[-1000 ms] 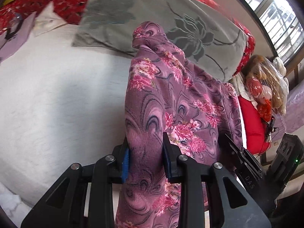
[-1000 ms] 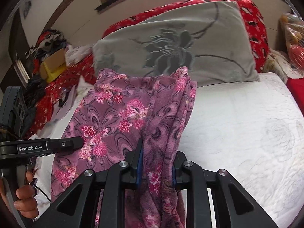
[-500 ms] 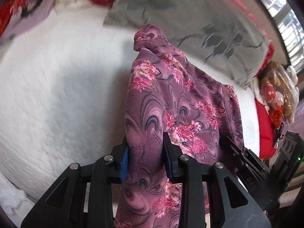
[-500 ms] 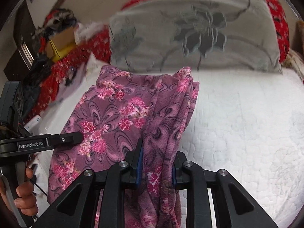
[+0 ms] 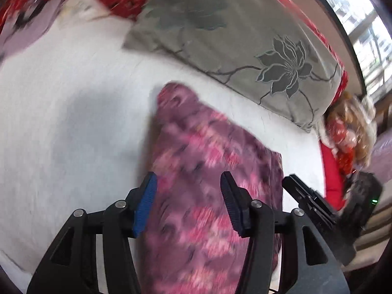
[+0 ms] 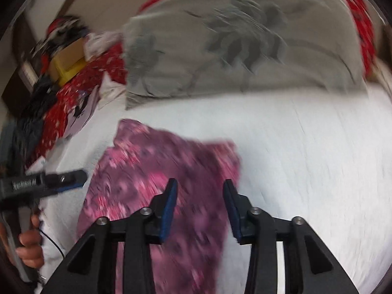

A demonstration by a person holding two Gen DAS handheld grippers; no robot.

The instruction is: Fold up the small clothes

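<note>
One purple floral garment (image 5: pixel 203 191) lies on the white bed (image 5: pixel 61 134). Left gripper (image 5: pixel 188 204) and right gripper (image 6: pixel 199 207) fingers are opening, pads clear of cloth; let both release evenly before lifting away.

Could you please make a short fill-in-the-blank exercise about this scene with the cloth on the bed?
1. The floral garment is mostly ____ with pink flowers.
2. The garment lies on a ____ bedspread.
3. Behind it rests a grey pillow printed with a large ____.
4. The jaws of the left tool and the right tool are ____, no longer pinching the cloth.

Missing words: purple; white; flower; opening
</note>
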